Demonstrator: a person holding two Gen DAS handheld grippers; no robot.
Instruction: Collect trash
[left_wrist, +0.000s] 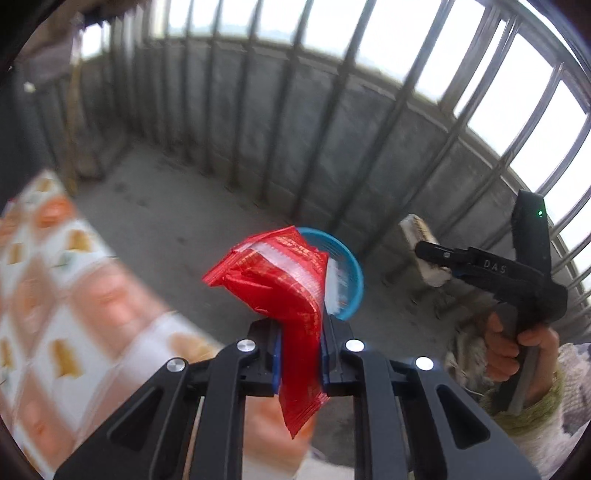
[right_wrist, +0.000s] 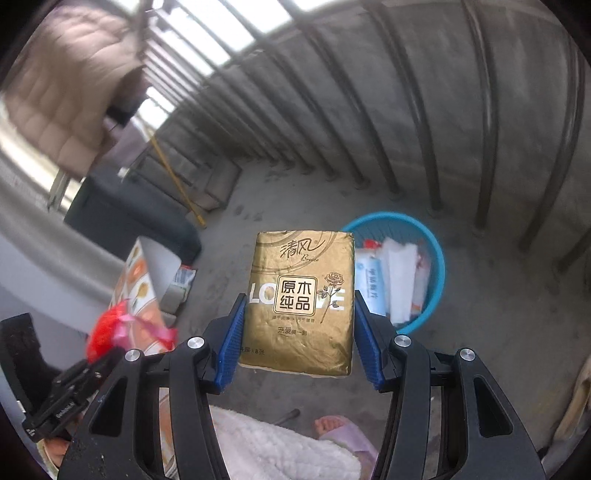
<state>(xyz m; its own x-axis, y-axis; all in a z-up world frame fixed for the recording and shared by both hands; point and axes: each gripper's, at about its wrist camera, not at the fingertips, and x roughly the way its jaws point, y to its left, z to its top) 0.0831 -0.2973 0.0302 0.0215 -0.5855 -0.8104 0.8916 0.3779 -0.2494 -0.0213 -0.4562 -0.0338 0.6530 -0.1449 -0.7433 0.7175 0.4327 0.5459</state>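
One red wrapper (left_wrist: 280, 280), one gold tissue pack (right_wrist: 299, 299), one blue basin (right_wrist: 434, 258)

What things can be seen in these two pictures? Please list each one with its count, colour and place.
red wrapper: one, red, clamped in the left tongs
tissue pack: one, gold, held between the right tongs' blue pads
basin: one, blue, on the floor near the railing, with white papers inside
patterned box: one, white and orange, on the floor at the left
railing: one, grey bars above a concrete wall
padded jacket: one, beige, hanging upper left
yellow stick: one, leaning by the wall
left tongs: one, black, blue pads
right tongs: one, black, blue pads
hand: one, gripping the right tongs' handle
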